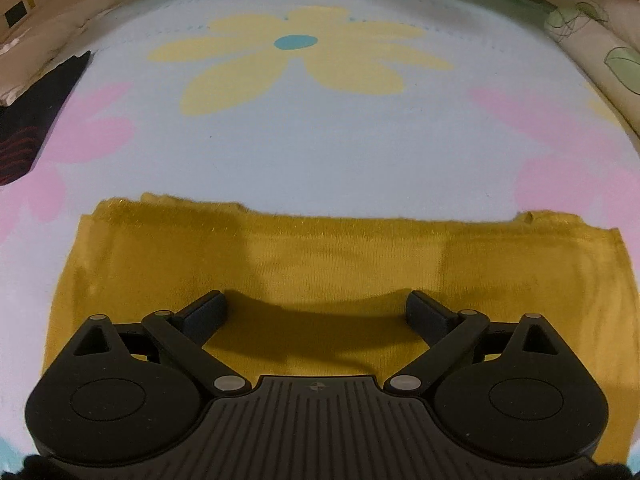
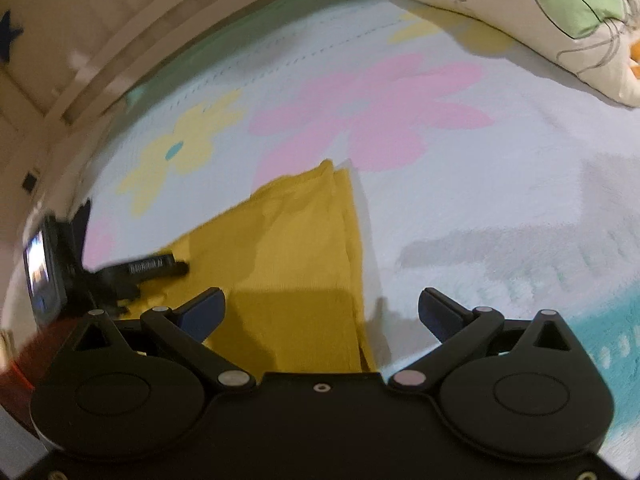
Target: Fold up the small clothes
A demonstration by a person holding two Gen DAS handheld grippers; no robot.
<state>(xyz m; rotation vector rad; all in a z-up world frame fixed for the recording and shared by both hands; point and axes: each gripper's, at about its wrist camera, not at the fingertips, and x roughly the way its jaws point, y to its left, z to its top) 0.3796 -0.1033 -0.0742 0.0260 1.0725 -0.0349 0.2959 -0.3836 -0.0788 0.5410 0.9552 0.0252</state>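
Note:
A mustard-yellow folded cloth [image 1: 340,256] lies flat on a pale blue flowered blanket [image 1: 320,152]. My left gripper [image 1: 316,312] is open and empty, low over the cloth's near half. In the right wrist view the same cloth [image 2: 296,248] lies folded, its right edge running under my right gripper [image 2: 322,312], which is open and empty above that edge. The left gripper [image 2: 156,270] shows at the left of that view, resting over the cloth's left part.
A dark garment with red lines [image 1: 36,120] lies at the blanket's left edge. A cream pillow with green print [image 2: 540,12] sits at the far right. A beige wall or bed frame [image 2: 80,40] borders the far side.

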